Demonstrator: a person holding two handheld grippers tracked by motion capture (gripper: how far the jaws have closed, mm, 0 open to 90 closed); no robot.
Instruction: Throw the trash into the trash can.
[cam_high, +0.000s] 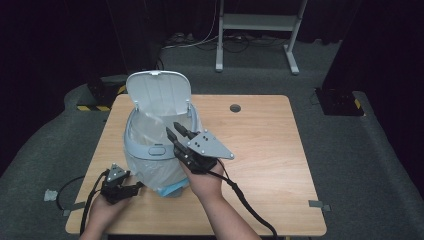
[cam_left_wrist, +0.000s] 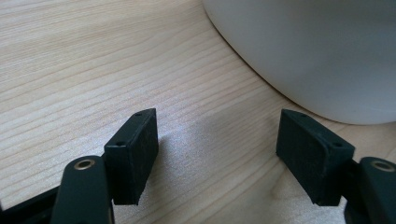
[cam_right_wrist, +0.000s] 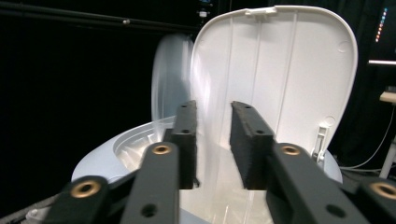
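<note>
Bin with its lid up near the table's left edge, one gripper over its mouth and the other low at its foot.

The white bin (cam_high: 157, 145) stands on the wooden table (cam_high: 260, 145), lined with a clear plastic bag (cam_high: 150, 122), its lid (cam_high: 159, 92) tipped upright at the back. The right gripper (cam_high: 176, 131) reaches over the front rim, pointing into the opening; in the right gripper view its pads (cam_right_wrist: 250, 140) stand a narrow gap apart, with a film of bag rising in that gap, and I cannot tell whether they touch it. The left gripper (cam_left_wrist: 217, 149) lies low on the table, just beside the bin's base, jaws wide apart, holding nothing.
</note>
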